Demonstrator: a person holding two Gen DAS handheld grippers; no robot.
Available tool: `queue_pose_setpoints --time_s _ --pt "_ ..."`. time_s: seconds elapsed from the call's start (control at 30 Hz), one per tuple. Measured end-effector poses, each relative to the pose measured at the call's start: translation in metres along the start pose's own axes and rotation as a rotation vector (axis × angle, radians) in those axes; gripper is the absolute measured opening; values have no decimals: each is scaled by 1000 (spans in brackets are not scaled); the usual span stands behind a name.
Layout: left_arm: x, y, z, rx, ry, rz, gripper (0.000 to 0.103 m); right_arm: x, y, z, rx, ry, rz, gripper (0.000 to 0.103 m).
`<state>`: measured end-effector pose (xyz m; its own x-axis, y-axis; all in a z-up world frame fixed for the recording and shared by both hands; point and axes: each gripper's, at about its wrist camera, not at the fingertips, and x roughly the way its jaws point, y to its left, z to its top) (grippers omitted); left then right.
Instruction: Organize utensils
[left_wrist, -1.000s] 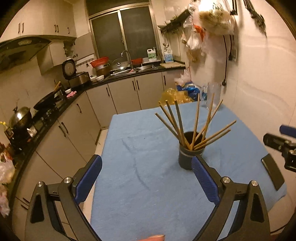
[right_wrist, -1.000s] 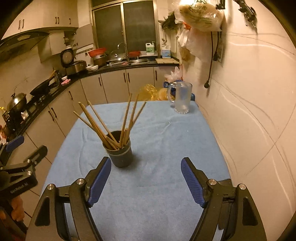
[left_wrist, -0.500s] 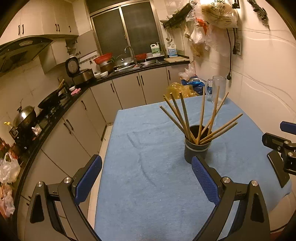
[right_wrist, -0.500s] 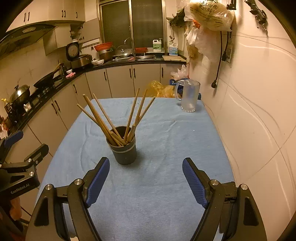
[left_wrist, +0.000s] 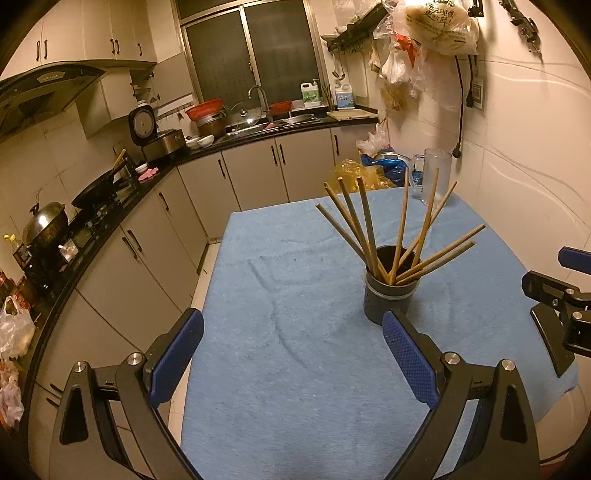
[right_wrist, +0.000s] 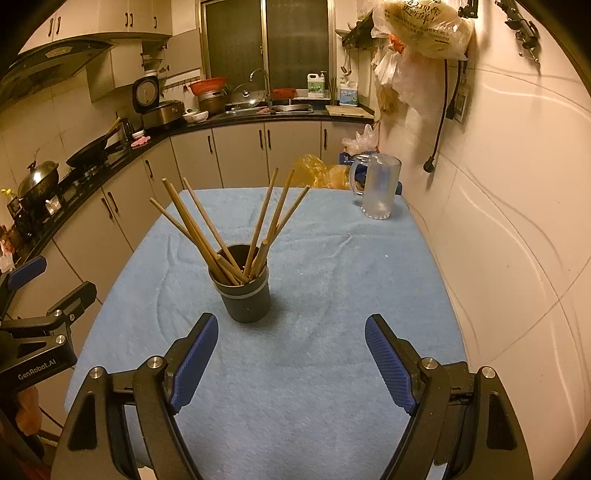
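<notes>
A dark grey cup (left_wrist: 390, 296) stands on the blue cloth-covered table (left_wrist: 295, 302) and holds several wooden chopsticks (left_wrist: 400, 225), fanned out. It also shows in the right wrist view (right_wrist: 245, 295) with its chopsticks (right_wrist: 229, 225). My left gripper (left_wrist: 293, 354) is open and empty, near the table's front, with the cup just beyond its right finger. My right gripper (right_wrist: 291, 358) is open and empty, with the cup just ahead of its left finger. Each gripper shows at the edge of the other's view.
A frosted glass mug (right_wrist: 378, 186) stands at the table's far right corner, also seen in the left wrist view (left_wrist: 434, 177). A tiled wall (right_wrist: 517, 221) runs along the table's right side. Kitchen cabinets and a counter (left_wrist: 155, 221) lie to the left and behind.
Both grippers have drawn back and risen slightly from the cup, so more of the table and far kitchen shows. Both stay open and empty. The cup and chopsticks have not moved.
</notes>
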<state>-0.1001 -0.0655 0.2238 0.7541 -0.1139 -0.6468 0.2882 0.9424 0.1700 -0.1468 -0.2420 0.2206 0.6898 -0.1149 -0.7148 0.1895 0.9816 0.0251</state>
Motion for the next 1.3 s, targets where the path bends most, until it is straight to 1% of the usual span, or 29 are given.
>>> queue_pose_setpoints --time_s 0.6,1.3 --pt "-2 -4 -5 -2 6 -21 97 0 4 -6 -12 15 -7 86" --pt "-3 -7 -6 -2 8 -19 97 2 6 -9 -22 23 -10 86"
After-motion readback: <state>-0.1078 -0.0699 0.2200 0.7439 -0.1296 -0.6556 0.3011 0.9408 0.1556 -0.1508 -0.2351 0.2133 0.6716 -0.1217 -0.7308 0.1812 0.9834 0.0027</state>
